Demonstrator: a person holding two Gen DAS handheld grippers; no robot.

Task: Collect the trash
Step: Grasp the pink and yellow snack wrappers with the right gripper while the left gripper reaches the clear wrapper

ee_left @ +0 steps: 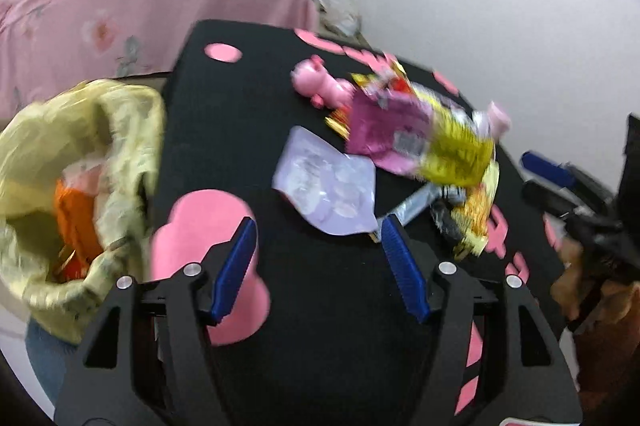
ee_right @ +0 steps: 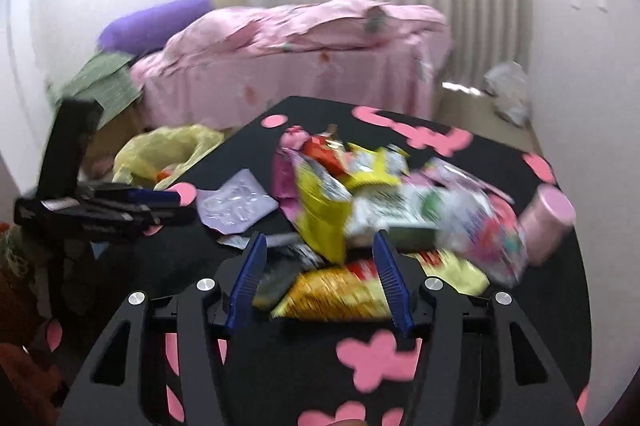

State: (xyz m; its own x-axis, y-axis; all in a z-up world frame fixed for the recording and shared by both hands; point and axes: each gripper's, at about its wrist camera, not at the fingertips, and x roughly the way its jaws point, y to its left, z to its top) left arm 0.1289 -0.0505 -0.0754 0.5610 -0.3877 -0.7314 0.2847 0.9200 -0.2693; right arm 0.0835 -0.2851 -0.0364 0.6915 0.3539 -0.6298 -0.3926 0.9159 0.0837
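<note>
A pile of snack wrappers (ee_left: 420, 138) lies on the black table with pink shapes (ee_left: 224, 114). A lavender wrapper (ee_left: 328, 182) lies just ahead of my left gripper (ee_left: 319, 226), which is open and holds nothing. To its left hangs a yellow trash bag (ee_left: 80, 166) with orange trash inside. My right gripper (ee_right: 320, 238) is open over the wrapper pile (ee_right: 360, 194); a yellow-orange wrapper (ee_right: 332, 294) lies loose between its fingers. The left gripper (ee_right: 160, 202) also shows at the left of the right wrist view, near the yellow bag (ee_right: 160, 150).
A pink pig toy (ee_left: 320, 86) and a pink cup (ee_right: 548, 222) stand by the pile. A bed with pink covers (ee_right: 300, 42) is behind the table, and a crumpled clear bag (ee_right: 508, 90) lies on the floor by the wall.
</note>
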